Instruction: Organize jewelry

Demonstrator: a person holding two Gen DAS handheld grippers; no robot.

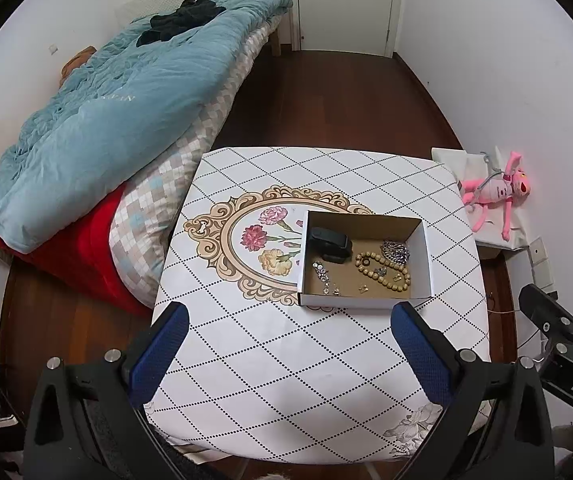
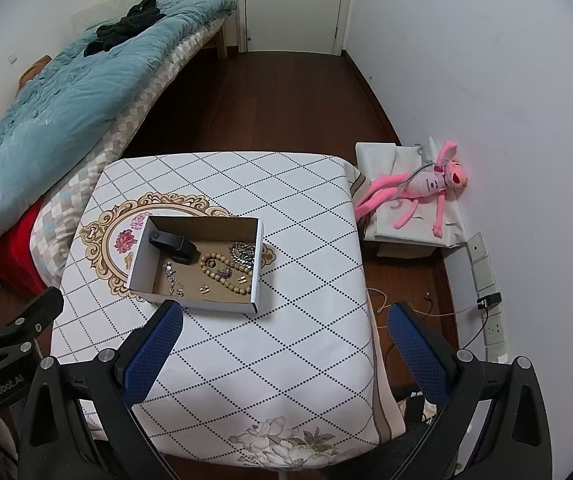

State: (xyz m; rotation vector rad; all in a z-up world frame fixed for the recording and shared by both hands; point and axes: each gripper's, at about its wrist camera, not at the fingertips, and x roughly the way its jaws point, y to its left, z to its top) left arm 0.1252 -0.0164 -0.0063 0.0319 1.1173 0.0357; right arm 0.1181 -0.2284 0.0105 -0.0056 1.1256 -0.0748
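A shallow cardboard box (image 1: 426,256) (image 2: 257,264) sits on the table. Inside lie a black band (image 1: 330,242) (image 2: 172,244), a wooden bead bracelet (image 1: 384,272) (image 2: 222,266), a silver chain (image 1: 396,250) (image 2: 244,254), a crystal strand (image 1: 321,272) (image 2: 169,274) and small earrings (image 1: 363,288) (image 2: 205,289). My left gripper (image 1: 290,316) is open and empty, above the table's near side, short of the box. My right gripper (image 2: 284,314) is open and empty, to the right of the box's near corner.
The table (image 1: 270,380) (image 2: 310,220) has a white diamond-pattern cloth. A bed with a blue quilt (image 1: 118,100) (image 2: 46,112) stands to the left. A pink plush toy (image 1: 498,192) (image 2: 418,188) lies on a covered box at the right. Wall sockets (image 2: 490,304) and cables are low at the right.
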